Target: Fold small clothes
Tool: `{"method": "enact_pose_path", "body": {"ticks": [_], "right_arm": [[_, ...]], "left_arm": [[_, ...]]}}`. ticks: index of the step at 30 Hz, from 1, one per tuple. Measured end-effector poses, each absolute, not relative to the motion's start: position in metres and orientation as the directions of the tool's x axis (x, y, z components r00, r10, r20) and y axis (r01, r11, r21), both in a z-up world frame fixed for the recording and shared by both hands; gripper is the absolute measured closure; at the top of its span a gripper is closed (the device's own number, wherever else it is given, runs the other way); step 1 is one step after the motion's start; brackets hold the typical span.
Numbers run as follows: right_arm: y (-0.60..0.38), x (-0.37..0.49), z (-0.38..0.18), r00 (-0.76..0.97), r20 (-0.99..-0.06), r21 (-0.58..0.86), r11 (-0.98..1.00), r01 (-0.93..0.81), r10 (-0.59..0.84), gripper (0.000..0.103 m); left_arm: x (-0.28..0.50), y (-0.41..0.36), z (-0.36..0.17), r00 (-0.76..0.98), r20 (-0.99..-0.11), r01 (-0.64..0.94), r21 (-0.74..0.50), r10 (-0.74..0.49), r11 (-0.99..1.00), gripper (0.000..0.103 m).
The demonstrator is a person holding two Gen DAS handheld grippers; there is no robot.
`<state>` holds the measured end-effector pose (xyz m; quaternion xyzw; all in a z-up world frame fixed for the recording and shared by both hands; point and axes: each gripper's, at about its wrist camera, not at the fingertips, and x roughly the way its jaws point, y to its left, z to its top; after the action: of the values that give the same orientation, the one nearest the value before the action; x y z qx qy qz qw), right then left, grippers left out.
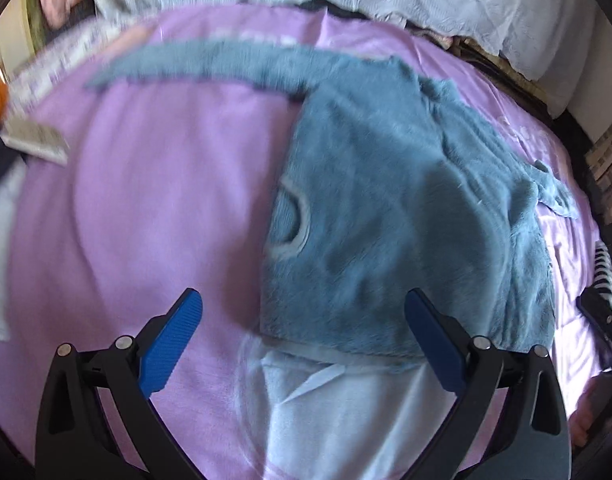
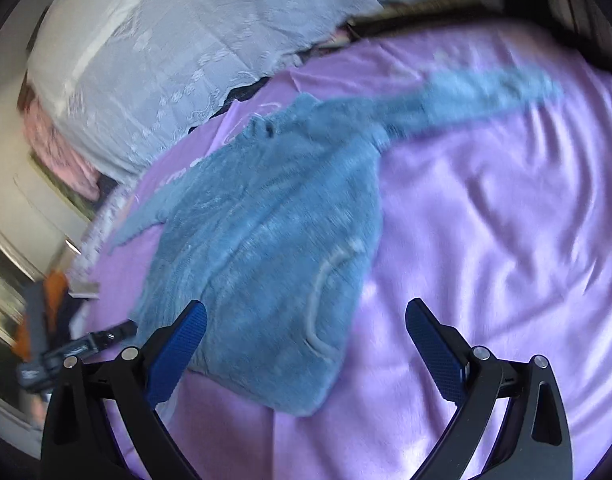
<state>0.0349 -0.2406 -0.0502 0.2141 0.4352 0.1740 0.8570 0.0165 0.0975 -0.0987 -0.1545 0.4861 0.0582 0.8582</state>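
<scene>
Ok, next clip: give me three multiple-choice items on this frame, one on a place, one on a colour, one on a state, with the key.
1. Where does the fleece top lie?
A. on the purple blanket
B. on a chair
C. on the floor

2. What colour is the top?
A. red
B. blue
C. yellow

3. How are the left gripper and right gripper?
A. both shut on the top
B. one shut
C. both open

Key: 1 A, blanket shows all round it; 2 B, dusty blue pile; 3 C, blue pads stand wide apart, holding nothing.

Fuzzy blue top [image 1: 394, 208] — flat, sleeve outstretched
</scene>
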Motion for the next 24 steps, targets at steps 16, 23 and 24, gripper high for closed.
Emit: {"method": "enact_pose_path", "body": {"ticks": [16,23,24], "right_arm": [[-0.215,0.043,-0.084,0.463,-0.671,0.572,0.802,-0.172,0.579,0.038],[-0.227,0.049,-0.082,0.474,-0.621,0.632,0.756,-0.169,0.625,0.090],[-0.232,0.047,-0.075,0.491,-0.612,0.628,0.758,-0.173,0.620,0.090]], "left_arm": [[0.040,0.117,-0.121,0.543,-0.800,-0.193,-0.413,-0.254,0.890,0.005],[0.039,0.116,-0.120,0.539,-0.788,-0.177,-0.451,-0.297,0.875,0.062],[0.038,0.118,-0.121,0.536,-0.791,-0.186,-0.451,-0.294,0.873,0.080]]}}
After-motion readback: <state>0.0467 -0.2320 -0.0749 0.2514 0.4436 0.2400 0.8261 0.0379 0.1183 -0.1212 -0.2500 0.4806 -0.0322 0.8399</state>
